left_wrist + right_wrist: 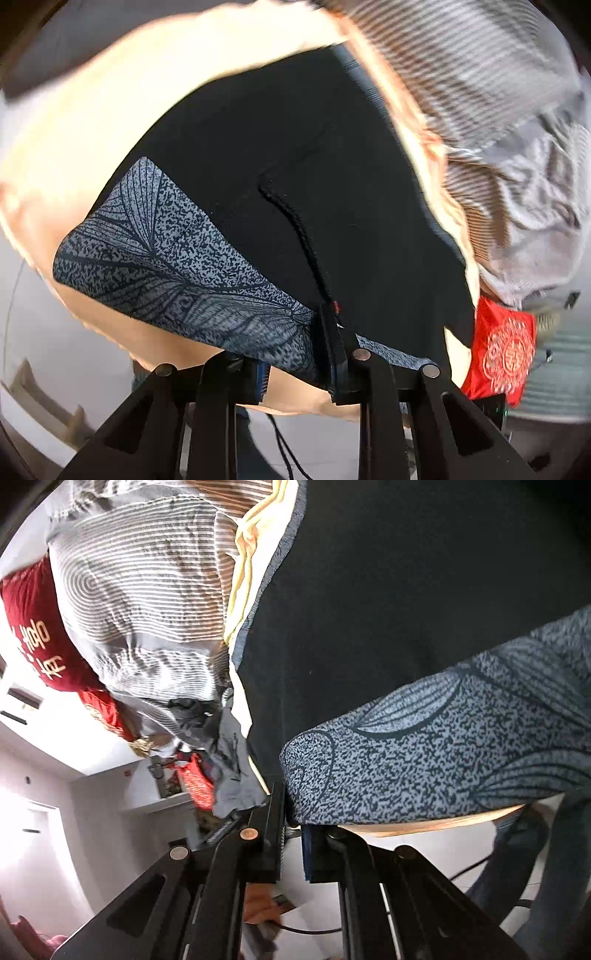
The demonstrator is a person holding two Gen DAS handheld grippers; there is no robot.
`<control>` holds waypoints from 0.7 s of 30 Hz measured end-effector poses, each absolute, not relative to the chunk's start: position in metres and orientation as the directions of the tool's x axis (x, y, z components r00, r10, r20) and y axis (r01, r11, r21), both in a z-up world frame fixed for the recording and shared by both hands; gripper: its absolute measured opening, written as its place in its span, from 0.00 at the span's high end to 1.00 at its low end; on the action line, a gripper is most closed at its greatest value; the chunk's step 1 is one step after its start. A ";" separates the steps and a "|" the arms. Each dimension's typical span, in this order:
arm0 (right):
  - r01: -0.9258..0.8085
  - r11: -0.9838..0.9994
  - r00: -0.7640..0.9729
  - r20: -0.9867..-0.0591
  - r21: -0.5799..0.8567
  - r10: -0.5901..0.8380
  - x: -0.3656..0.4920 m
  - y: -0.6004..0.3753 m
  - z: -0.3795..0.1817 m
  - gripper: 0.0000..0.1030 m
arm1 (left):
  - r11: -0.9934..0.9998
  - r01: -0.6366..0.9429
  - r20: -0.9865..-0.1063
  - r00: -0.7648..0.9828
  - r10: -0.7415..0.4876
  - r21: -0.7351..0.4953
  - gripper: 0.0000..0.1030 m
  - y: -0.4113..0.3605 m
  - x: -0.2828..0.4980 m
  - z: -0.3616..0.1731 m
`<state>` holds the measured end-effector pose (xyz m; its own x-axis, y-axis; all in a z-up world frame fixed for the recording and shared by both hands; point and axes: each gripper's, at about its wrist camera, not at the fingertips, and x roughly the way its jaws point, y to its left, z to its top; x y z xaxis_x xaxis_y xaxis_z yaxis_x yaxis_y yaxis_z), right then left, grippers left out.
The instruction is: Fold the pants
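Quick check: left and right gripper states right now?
Left gripper: shut on the pants, at the patterned band.
Right gripper: shut on the pants' patterned band too.

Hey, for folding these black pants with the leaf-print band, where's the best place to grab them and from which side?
Grip the pants by the leaf-print band at its two ends, coming in from the near edge of the bed. That band hangs over the near edge, so jaws can slide around it. The left gripper and right gripper are pinched there already.
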<state>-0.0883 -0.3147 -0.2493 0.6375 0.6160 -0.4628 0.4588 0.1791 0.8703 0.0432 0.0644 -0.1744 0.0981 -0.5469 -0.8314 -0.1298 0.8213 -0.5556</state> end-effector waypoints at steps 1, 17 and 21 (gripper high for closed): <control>0.457 0.191 0.637 -0.469 0.869 0.612 -0.085 -0.316 -0.244 0.92 | 0.835 -0.088 -0.839 0.102 -0.535 -0.543 0.80 0.063 0.045 -0.164; 0.481 0.294 0.474 -0.527 0.826 0.705 0.100 -0.425 -0.230 0.92 | 0.907 0.113 -0.876 0.234 -0.421 -0.406 0.80 -0.050 0.210 -0.129; 0.522 0.346 0.362 -0.570 0.780 0.738 0.155 -0.442 -0.276 0.92 | 0.939 0.052 -0.916 0.208 -0.342 -0.339 0.80 -0.064 0.243 -0.173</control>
